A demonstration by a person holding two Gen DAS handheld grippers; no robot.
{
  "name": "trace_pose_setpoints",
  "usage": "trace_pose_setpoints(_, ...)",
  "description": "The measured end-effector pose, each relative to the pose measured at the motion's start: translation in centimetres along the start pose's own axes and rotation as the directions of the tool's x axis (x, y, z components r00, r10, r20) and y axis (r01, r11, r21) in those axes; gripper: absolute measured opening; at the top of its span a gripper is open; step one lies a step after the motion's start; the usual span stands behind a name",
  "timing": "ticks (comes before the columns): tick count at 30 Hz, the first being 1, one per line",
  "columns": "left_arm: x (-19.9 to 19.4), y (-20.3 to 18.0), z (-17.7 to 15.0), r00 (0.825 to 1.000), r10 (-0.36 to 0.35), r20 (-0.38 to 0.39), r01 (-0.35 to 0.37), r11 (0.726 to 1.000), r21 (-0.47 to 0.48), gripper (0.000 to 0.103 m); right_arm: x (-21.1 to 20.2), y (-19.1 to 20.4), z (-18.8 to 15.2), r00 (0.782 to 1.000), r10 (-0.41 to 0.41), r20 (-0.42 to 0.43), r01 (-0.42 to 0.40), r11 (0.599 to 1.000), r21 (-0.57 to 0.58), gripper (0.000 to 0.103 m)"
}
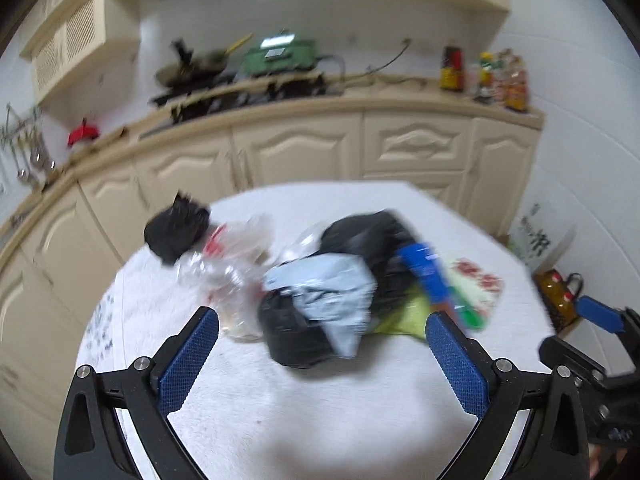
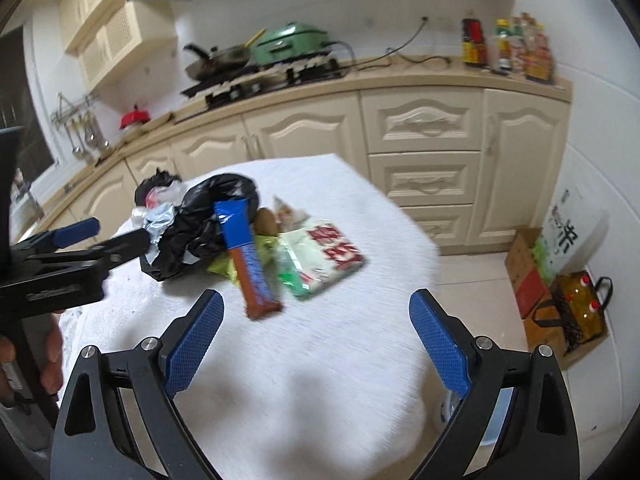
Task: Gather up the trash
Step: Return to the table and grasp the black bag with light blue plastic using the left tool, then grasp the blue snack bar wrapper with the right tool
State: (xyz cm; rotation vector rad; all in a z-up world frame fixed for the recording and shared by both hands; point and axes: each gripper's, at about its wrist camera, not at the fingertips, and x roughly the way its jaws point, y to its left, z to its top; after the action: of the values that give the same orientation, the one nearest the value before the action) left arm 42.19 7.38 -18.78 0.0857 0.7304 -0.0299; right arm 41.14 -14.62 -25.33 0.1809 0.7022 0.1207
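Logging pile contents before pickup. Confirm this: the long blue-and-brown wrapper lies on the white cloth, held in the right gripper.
Not held. The right gripper is open and empty; the blue-and-brown wrapper lies on the white cloth ahead of its fingers, per the right wrist view.

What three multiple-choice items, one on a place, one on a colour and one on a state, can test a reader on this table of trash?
1. Where does the long blue and brown wrapper lie?
A. on the white table cover
B. on the stove
C. on the floor

2. What colour is the covered pan on the counter?
A. red
B. green
C. black

3. How does the right gripper stand?
A. shut on a bag
B. shut on nothing
C. open, holding nothing

Answers:
1 A, it rests on the cover beside the black plastic bag.
2 B, its lid is pale green.
3 C, its blue pads stand wide apart with only the table cover between them.
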Motion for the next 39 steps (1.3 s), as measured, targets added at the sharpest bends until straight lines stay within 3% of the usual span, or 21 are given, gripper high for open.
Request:
trace_pose_setpoints(7, 3.4, 1.4, -1.1, 0.993, -0.005, -0.116, 0.004, 1.000, -0.003, 0.095, 3.9, 2.6, 1.3, 0.999, -0.010, -0.050, 0.007, 0.998, -0.063, 0.095)
trace_pose_setpoints(8, 3.6, 1.5, -1.3, 0.992, -0.017, -0.125, 0.016, 1.000, -0.006, 0.085, 4.6, 3.0, 1.5, 0.998, -0.017, -0.060, 0.013, 0.997, -0.075, 0.095)
trace_pose_setpoints(11, 2.7, 1.7, -1.6, 0.993, -0.008, -0.114, 0.008, 1.000, -0.003, 0.072, 5.9, 3.7, 1.6, 0.997, -0.019, -0.080, 0.011, 0.995, -0.101, 0.095)
trace_pose_setpoints(16, 1.5, 3.0, -1.1, 0.994, -0.008, -0.109, 0.005, 0.999, -0.033, 0.068, 7.5, 4.0, 2.0, 0.994, -0.004, -0.111, -0.009, 0.993, -0.119, 0.093)
trace_pose_setpoints(19, 1.9, 2.3, 0.2, 0.996, 0.007, -0.087, -0.011, 0.999, -0.043, 0.068, 8.6, 3.6, 2.4, 0.990, 0.007, -0.138, -0.021, 0.995, -0.100, 0.081)
trace_pose_setpoints(22, 0.1, 1.7, -0.6, 0.998, 0.013, -0.066, -0.018, 0.998, -0.062, 0.068, 9.5, 3.9, 2.6, 0.985, 0.010, -0.170, -0.030, 0.992, -0.119, 0.066)
trace_pose_setpoints(24, -1.1, 1.5, -1.0, 0.998, 0.009, -0.057, -0.014, 0.997, -0.073, 0.068, 9.7, 4.4, 2.6, 0.984, -0.019, -0.177, -0.008, 0.989, -0.150, 0.065)
trace_pose_setpoints(29, -2.7, 1.0, -1.6, 0.999, 0.017, -0.045, -0.021, 0.996, -0.084, 0.068, 9.7, 5.2, 2.5, 0.978, -0.093, -0.187, 0.048, 0.972, -0.230, 0.045)
trace_pose_setpoints(34, -3.6, 0.8, -1.5, 0.999, 0.014, -0.048, -0.019, 0.996, -0.088, 0.068, 10.0, 6.2, 1.7, 0.970, -0.172, -0.171, 0.107, 0.937, -0.331, 0.045)
trace_pose_setpoints(36, -3.7, 0.8, -1.0, 0.999, 0.015, -0.044, -0.019, 0.996, -0.089, 0.068, 9.8, 6.5, 1.5, 0.969, -0.184, -0.165, 0.117, 0.929, -0.353, 0.040)
trace_pose_setpoints(37, -4.1, 0.8, -1.1, 0.999, 0.018, -0.043, -0.022, 0.996, -0.087, 0.068, 9.5, 6.5, 1.5, 0.970, -0.181, -0.162, 0.114, 0.929, -0.352, 0.034)
trace_pose_setpoints(38, -4.2, 0.8, -1.1, 0.999, 0.019, -0.041, -0.022, 0.996, -0.087, 0.068, 9.0, 6.5, 1.4, 0.973, -0.161, -0.166, 0.096, 0.935, -0.341, 0.021)
trace_pose_setpoints(39, -4.5, 0.9, -1.1, 0.999, 0.017, -0.036, -0.020, 0.996, -0.087, 0.068, 8.7, 6.4, 1.3, 0.975, -0.130, -0.181, 0.065, 0.944, -0.324, 0.021)
